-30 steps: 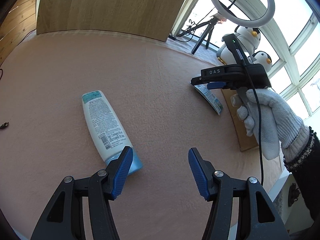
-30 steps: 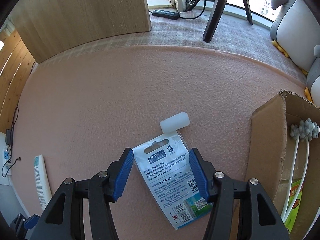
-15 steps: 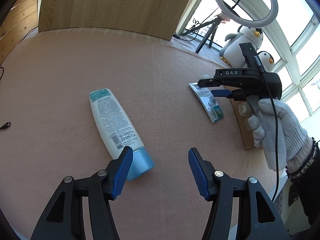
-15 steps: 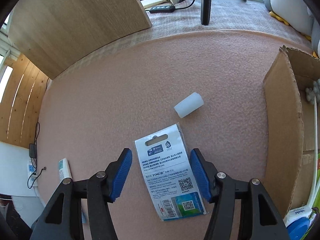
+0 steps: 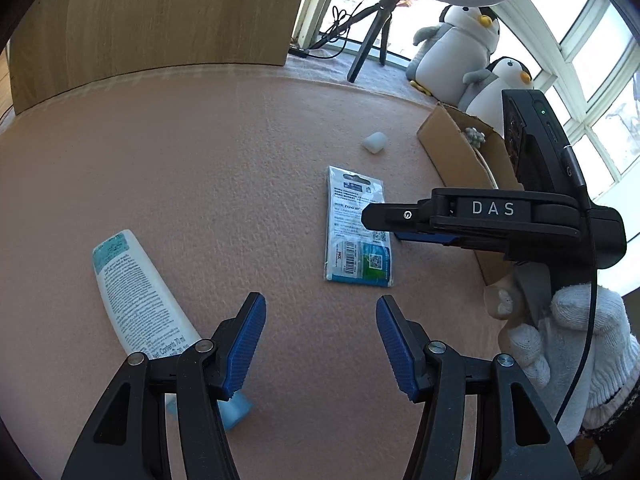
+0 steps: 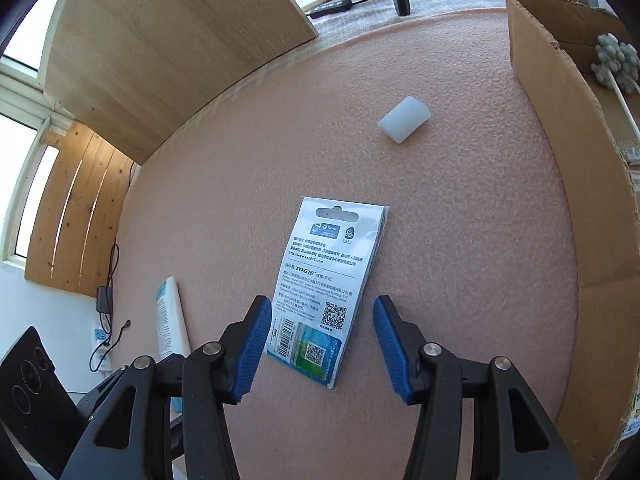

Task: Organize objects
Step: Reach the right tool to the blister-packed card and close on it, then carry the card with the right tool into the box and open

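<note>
Little of the organizing appears to be done. The cardboard box [image 6: 560, 184] is taken as the landmark: inside it only a white-stemmed item with a pale tufted head [image 6: 618, 62] and some coloured packaging at the bottom can be made out. Three things are left outside the box on the pink table [image 5: 200, 168]. A small white cap-like cylinder [image 6: 404, 119] lies near its wall; a flat printed packet [image 6: 328, 280] lies a little farther out; a white lotion tube [image 5: 140, 300] lies well apart from the box.

The right gripper [image 6: 318, 344] is held low over the packet's near end, jaws spread to either side, nothing pinched. The left gripper [image 5: 320, 344] is spread too, empty, just beside the tube. By this judgement, the packet is next.
</note>
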A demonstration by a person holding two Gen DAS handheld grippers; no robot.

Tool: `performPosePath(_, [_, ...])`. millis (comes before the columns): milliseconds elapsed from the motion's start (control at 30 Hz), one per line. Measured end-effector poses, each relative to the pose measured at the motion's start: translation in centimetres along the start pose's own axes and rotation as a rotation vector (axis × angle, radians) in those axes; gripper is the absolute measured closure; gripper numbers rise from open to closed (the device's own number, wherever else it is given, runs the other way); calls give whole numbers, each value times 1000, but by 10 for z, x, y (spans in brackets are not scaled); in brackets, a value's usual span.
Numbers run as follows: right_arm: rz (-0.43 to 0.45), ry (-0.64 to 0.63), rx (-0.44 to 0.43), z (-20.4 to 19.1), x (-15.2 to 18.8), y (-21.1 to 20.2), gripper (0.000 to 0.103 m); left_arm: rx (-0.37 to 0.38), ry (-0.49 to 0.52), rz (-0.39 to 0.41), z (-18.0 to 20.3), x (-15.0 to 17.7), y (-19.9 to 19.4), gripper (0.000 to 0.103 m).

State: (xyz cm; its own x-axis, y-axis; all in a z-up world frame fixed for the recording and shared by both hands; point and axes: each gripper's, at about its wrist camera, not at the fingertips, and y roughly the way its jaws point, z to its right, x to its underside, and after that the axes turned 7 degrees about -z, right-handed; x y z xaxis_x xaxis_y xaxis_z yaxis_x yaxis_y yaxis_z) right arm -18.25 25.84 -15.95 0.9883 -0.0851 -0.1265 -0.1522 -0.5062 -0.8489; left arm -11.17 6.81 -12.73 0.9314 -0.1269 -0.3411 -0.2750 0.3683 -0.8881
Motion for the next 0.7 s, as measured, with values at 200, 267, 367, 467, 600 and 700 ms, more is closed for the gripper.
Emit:
performPosePath(200, [-11, 18, -32, 6, 2, -3, 54, 39, 5, -72, 0, -27, 31, 43])
performPosePath(267, [-12, 22, -27, 6, 2, -3, 54, 36, 13, -89, 1, -32, 41, 42])
performPosePath(367, [-11, 24, -15, 6, 0, -3, 54, 29, 26, -105, 3, -40, 54, 43])
performPosePath(467, [-6, 10, 9, 4, -4, -3, 54, 18, 60, -92, 9, -48, 60, 43])
performPosePath(600, [-15, -7, 18, 2, -8, -1, 56, 39, 55, -88, 11, -57, 65, 51])
performPosePath(700, [-21, -28, 33, 0, -10, 1, 64, 60, 61, -89, 14, -57, 68, 64])
